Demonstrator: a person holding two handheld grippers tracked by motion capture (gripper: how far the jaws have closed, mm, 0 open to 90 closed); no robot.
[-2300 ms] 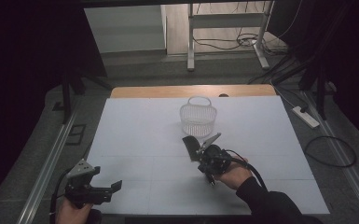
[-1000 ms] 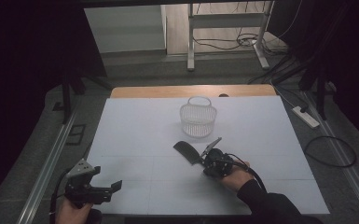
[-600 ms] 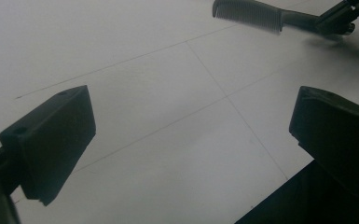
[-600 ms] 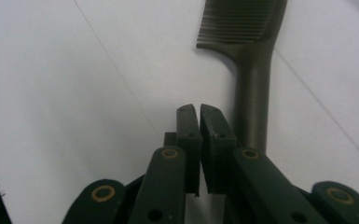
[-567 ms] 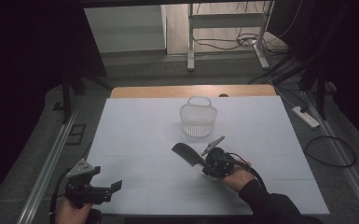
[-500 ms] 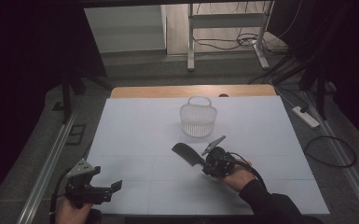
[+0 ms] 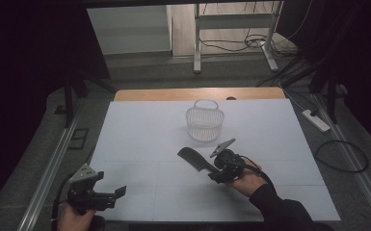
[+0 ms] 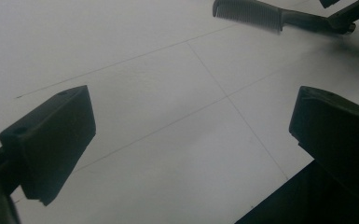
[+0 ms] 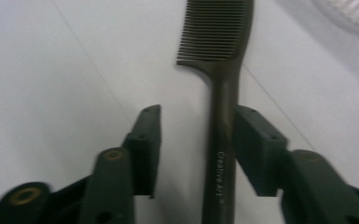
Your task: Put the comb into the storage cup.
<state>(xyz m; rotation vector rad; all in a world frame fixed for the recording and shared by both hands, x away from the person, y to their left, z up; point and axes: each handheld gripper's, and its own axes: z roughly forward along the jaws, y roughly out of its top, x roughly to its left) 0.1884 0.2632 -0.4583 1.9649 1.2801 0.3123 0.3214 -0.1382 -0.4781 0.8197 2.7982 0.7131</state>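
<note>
Comb lies flat on the white table, in front of the basket and apart from it, on the person's side. Its long axis runs diagonally in the high view: toothed head toward the left and away from the person, handle toward the right gripper. In the right gripper view the handle runs straight up between the two jaws, parallel to them, so tool and comb are in line; the head lies beyond the jaw tips with the teeth facing the left of that view. The right gripper's jaws have just been opening: the handle sits close against the right-hand pad, contact not certain, while a clear gap separates it from the left-hand pad. Judgement: the comb is no longer clamped and rests on the table. The right hand is by far the nearer; the left gripper hangs at the near left edge of the table, well apart from the comb, its jaws spread wide with nothing between them. In the left gripper view the comb shows far off at the top. Judgement: any regrasp falls to the right gripper and needs only a closing across the handle, no turn of the wrist; a withdrawal should run back along the handle's axis to avoid dragging the comb.
</note>
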